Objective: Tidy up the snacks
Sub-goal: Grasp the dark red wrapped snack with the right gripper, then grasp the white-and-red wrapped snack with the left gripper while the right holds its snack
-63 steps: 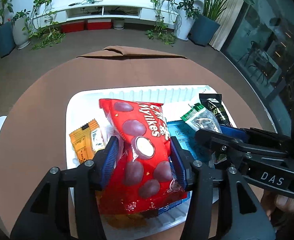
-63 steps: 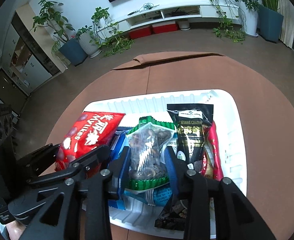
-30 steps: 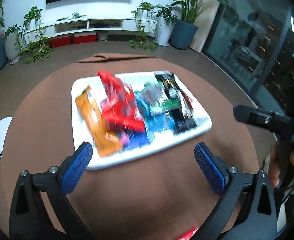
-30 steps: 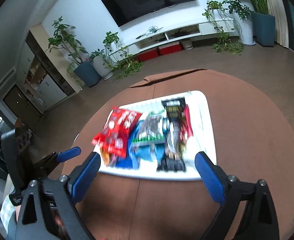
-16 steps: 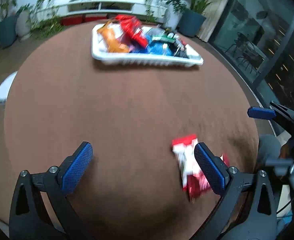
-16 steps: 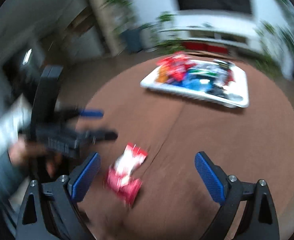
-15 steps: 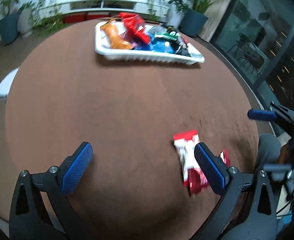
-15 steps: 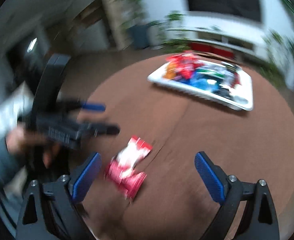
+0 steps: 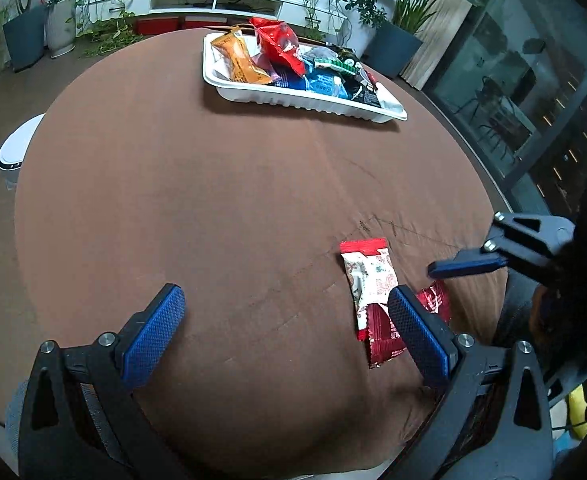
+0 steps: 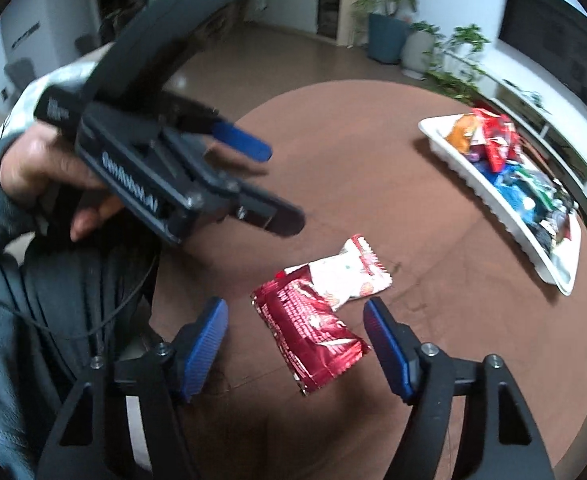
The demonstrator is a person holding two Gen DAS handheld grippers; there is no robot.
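Note:
Two snack packets lie on the brown round table (image 9: 213, 200) near its front edge. The dark red packet (image 10: 313, 328) sits between the jaws of my right gripper (image 10: 297, 340), which are closing; the pads stand clear of it. A white-and-red packet (image 10: 345, 272) overlaps its far end. My left gripper (image 9: 285, 320) hangs wide open beside them, holding nothing, and its right finger hides part of the dark red packet (image 9: 381, 340). The white tray (image 9: 305, 100) with several snack bags stands at the far side of the table.
A person's hand (image 10: 33, 168) and grey sleeve hold the left gripper at the table's near edge. A white bin (image 9: 13, 148) stands on the floor left of the table. Potted plants and a low TV shelf line the far wall.
Both grippers let go of their bags in the tray and drew back to the table's near edge. The right gripper has rolled, sunk over the two packets, and its jaws have narrowed.

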